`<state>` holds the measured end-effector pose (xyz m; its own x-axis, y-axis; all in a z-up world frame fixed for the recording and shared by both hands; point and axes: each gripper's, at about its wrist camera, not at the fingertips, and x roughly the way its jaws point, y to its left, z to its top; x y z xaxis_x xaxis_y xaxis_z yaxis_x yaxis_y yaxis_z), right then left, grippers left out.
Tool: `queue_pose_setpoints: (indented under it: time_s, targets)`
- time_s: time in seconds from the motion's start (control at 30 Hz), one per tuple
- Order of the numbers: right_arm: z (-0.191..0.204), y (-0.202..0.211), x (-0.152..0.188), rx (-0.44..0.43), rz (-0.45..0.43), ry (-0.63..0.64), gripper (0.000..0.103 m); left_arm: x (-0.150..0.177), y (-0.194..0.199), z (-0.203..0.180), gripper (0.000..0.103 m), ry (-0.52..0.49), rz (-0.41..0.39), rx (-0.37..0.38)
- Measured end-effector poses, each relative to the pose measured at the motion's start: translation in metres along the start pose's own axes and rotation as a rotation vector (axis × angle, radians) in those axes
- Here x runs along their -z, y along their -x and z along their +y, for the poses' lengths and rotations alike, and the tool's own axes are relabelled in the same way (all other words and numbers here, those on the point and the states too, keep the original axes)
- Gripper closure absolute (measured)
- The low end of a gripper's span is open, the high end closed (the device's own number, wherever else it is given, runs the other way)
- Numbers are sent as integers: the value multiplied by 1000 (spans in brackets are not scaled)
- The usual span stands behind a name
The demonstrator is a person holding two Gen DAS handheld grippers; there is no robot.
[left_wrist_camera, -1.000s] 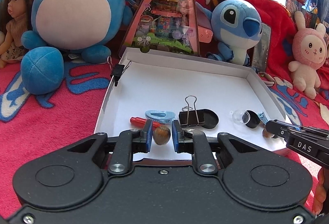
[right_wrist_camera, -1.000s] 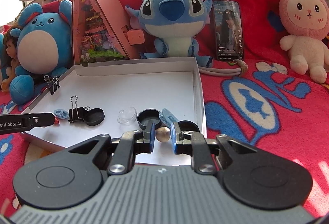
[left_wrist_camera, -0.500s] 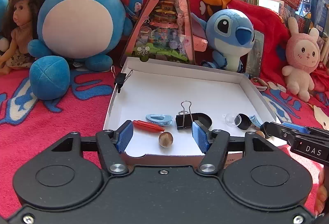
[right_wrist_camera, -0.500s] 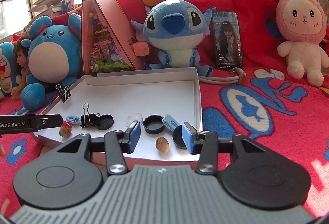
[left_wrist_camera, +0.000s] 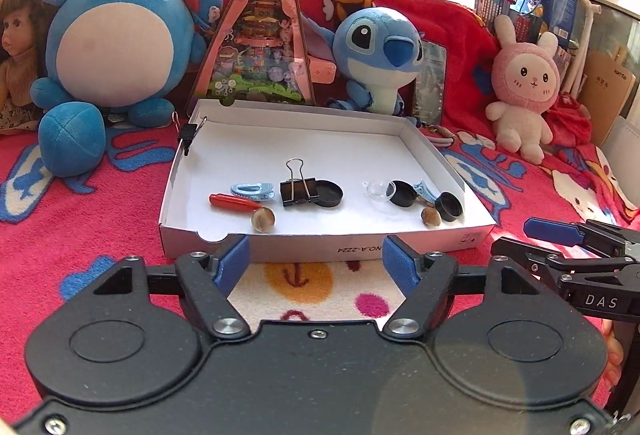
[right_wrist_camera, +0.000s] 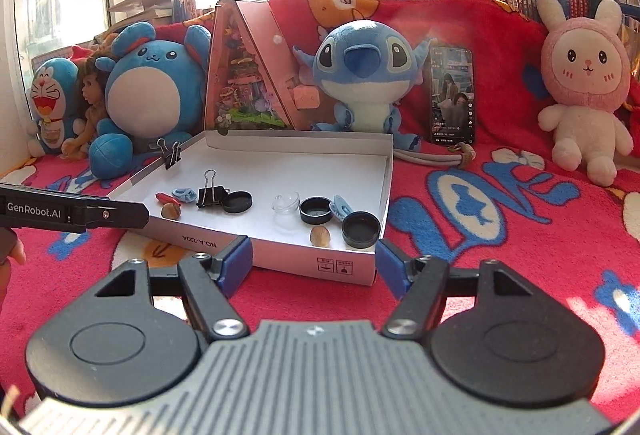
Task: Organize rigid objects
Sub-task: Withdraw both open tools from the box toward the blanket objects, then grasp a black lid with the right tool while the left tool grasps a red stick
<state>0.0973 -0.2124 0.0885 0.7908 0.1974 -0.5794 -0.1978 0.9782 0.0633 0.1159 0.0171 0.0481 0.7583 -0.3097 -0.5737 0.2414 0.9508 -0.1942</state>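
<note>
White box (left_wrist_camera: 320,139) is seen already stocked with two nuts (left_wrist_camera: 262,220), clips and lids; both grippers' (left_wrist_camera: 316,261) jaws are opening, empty, with nothing left outside.

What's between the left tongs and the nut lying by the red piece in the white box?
Only the box's low front wall. The left tongs sit outside it, jaws opening with nothing between them; the nut lies just inside that wall, touching the red piece.
</note>
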Motion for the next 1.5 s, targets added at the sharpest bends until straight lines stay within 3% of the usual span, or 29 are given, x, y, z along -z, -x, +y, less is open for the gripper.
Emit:
queue_pose_setpoints:
  time_s: [0.37, 0.7, 0.87, 0.93, 1.0, 1.03, 1.1, 1.13, 1.17, 1.2, 1.23, 1.5]
  targets:
    - [26, 45, 34, -123, 32, 117, 17, 23, 8, -32, 31, -57, 64, 94]
    - [50, 48, 68, -165, 95, 138, 16, 38, -11, -65, 37, -94, 151, 183]
    - [61, 44, 77, -122, 93, 173, 16, 41, -27, -79, 57, -87, 206, 225]
    - [64, 43, 79, -110, 88, 185, 16, 43, -33, -82, 76, -86, 228, 233]
    - [65, 44, 82, -115, 79, 185, 16, 45, -37, -85, 91, -92, 241, 224]
    - [65, 43, 82, -119, 78, 181, 16, 46, -38, -86, 93, -92, 244, 215]
    - [64, 43, 83, -122, 76, 178, 24, 45, -37, -85, 93, -81, 241, 213]
    - [64, 43, 84, -124, 71, 176, 32, 44, -36, -84, 93, -81, 235, 210]
    - [65, 44, 84, -125, 67, 173, 48, 42, -34, -83, 93, -82, 226, 203]
    - [65, 45, 84, -122, 63, 171, 54, 41, -33, -82, 93, -85, 219, 197]
    - [66, 46, 84, -123, 60, 172, 66, 39, -32, -81, 93, -85, 213, 193]
    - [68, 45, 81, -98, 38, 157, 66, 26, -23, -61, 93, -44, 170, 143]
